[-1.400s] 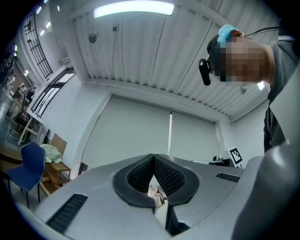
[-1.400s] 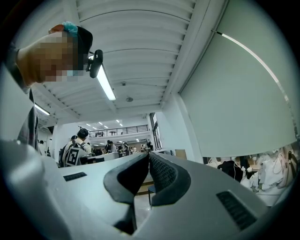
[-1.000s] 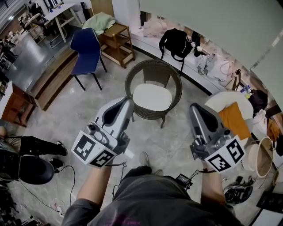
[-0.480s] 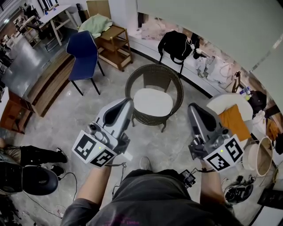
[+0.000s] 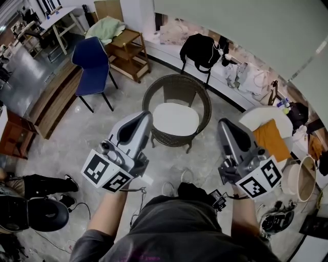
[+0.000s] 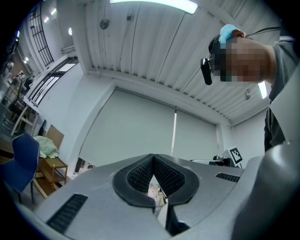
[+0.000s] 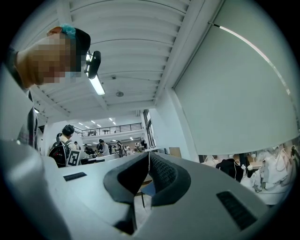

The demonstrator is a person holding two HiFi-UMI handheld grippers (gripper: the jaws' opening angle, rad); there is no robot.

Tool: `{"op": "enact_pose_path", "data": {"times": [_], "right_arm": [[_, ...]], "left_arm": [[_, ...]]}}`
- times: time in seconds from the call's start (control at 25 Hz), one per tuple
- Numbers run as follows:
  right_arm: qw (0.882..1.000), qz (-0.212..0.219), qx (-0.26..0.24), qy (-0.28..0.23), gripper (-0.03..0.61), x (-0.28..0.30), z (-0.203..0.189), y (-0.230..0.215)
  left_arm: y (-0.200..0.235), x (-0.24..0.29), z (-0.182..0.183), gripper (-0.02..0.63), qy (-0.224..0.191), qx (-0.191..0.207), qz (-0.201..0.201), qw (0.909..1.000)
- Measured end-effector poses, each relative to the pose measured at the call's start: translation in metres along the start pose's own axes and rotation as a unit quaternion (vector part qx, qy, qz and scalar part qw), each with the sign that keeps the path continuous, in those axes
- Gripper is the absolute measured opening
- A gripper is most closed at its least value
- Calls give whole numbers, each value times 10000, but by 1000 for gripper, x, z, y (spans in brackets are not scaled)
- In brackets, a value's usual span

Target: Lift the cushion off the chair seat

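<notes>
I see grey stone floor [image 5: 72, 148] at lower left, blue chair [image 5: 92, 53] upper left, wooden shelf unit [image 5: 129, 48] just beside it, pale wall [image 5: 246, 25] upper right, strip light [image 6: 154, 3] on ribbed ceiling [image 6: 140, 51].

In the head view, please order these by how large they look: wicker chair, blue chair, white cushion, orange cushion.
1. wicker chair
2. blue chair
3. white cushion and orange cushion: too nearly alike to rank.

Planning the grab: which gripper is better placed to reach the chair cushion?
Left, likely: the left gripper shows right beside the cushion; the right gripper sits farther off, beyond the chair rim. Both are shut, empty.
</notes>
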State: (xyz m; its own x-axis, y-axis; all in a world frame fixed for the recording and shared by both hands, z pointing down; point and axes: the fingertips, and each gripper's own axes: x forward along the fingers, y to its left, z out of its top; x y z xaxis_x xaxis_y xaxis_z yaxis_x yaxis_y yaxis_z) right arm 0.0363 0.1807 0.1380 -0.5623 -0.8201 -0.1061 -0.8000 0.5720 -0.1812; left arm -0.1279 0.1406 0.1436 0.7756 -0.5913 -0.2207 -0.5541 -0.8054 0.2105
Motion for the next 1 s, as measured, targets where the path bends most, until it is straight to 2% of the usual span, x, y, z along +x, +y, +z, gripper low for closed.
{"op": "enact_pose_path", "data": {"times": [0.24,0.64,1.0], "right_arm": [[9999,-11,149,35,14,19,-12,-31],[9985,166,400,327,14,69,-38,-107],[9955,266,629,650,14,111,-64,-193]], "left_arm": [[20,22,-14,9,105,-43,62,9999],[72,88,-44,9,252,-251,332,9988],[114,156,-92,9,655,-430,623,9950]]}}
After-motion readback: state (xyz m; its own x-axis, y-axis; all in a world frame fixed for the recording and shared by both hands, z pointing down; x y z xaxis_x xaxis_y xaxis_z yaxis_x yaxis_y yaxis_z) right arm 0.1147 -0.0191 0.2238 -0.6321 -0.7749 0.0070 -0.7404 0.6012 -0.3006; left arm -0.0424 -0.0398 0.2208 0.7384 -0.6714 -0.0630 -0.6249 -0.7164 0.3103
